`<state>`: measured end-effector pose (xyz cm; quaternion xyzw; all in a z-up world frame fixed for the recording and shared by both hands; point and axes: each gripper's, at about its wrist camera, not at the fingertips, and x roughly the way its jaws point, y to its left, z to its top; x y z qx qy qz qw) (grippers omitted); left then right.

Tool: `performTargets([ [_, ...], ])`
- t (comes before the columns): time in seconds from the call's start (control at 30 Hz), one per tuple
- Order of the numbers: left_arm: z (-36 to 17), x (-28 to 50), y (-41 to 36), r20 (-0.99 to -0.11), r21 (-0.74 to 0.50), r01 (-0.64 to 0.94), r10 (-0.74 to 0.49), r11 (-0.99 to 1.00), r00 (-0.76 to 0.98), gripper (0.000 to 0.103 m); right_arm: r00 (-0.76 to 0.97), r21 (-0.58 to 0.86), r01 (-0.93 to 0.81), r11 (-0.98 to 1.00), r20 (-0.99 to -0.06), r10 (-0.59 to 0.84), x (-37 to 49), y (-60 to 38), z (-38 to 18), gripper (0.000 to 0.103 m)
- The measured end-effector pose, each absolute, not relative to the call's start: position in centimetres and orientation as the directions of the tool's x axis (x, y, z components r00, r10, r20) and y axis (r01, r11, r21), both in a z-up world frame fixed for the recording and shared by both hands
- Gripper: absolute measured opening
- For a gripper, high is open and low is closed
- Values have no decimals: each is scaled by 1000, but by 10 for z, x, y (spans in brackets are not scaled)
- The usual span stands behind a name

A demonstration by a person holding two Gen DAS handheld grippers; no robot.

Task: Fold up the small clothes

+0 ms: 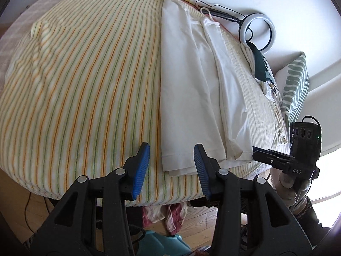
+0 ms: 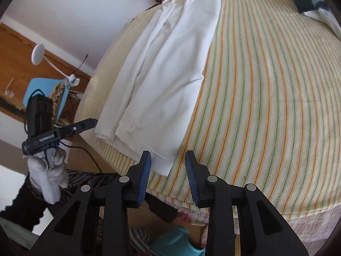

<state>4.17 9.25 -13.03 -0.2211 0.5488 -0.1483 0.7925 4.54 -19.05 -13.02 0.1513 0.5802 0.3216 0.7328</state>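
Note:
A white garment (image 1: pixel 191 89) lies lengthwise on the striped towel (image 1: pixel 85 81), folded into a long narrow strip with its hem near the table's front edge. My left gripper (image 1: pixel 171 166) is open and empty, its blue pads on either side of the hem's left corner, just above it. In the right wrist view the same garment (image 2: pixel 166 70) runs away from me, and my right gripper (image 2: pixel 168 170) is open and empty over its near right corner. Each gripper shows in the other's view, at the garment's edge: right (image 1: pixel 268 155), left (image 2: pixel 85 124).
A ring light (image 1: pixel 259 34) and a dark green garment on a clothes pile (image 1: pixel 261 64) lie at the back right. A green-patterned cushion (image 1: pixel 296 85) stands beside the table. Cloths and a teal object (image 1: pixel 164 245) lie on the wooden floor below the front edge.

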Motion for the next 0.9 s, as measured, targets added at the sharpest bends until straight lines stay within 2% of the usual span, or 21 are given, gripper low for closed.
performTargets([
  [0.03, -131, 43, 93, -801, -518, -8, -482, 855, 355, 44, 104, 615, -291, 733, -741, 663, 43, -193, -133, 19],
  [0.07, -131, 43, 93, -800, -517, -2, -483, 856, 355, 43, 86, 627, -285, 725, -736, 671, 44, -192, -135, 4],
  [0.1, -131, 43, 92, -802, -513, 4, -480, 859, 356, 31, 87, 630, -282, 723, -734, 674, 44, -192, -137, 4],
  [0.13, -131, 43, 92, -806, -505, 7, -474, 863, 354, 6, 90, 630, -289, 721, -732, 675, 40, -191, -135, 4],
  [0.17, -134, 44, 91, -814, -499, 6, -471, 867, 341, 3, 91, 628, -297, 719, -731, 676, 38, -191, -134, 3],
  [0.33, -130, 36, 89, -813, -479, 38, -460, 877, 358, 3, 116, 648, -272, 711, -712, 693, 33, -206, -127, 3],
  [0.47, -134, 36, 94, -799, -511, 5, -478, 859, 364, 3, 104, 656, -245, 714, -714, 693, 36, -208, -137, 3],
  [0.5, -135, 37, 96, -794, -529, -8, -492, 849, 357, 3, 104, 661, -243, 710, -710, 697, 37, -207, -136, 7],
  [0.57, -138, 39, 100, -783, -560, -27, -519, 828, 343, 11, 98, 673, -236, 701, -702, 706, 39, -211, -135, 9],
  [0.67, -139, 40, 99, -778, -570, -26, -530, 821, 338, 14, 98, 695, -225, 683, -681, 725, 42, -215, -135, 21],
  [0.8, -136, 41, 90, -788, -550, -4, -518, 835, 333, 13, 81, 701, -232, 674, -677, 732, 41, -212, -136, 21],
  [0.83, -136, 42, 89, -789, -549, -6, -516, 836, 333, 8, 77, 703, -230, 673, -677, 732, 41, -210, -137, 17],
  [0.9, -136, 43, 89, -788, -554, -13, -519, 833, 330, 5, 70, 702, -218, 678, -681, 729, 42, -207, -140, 7],
])
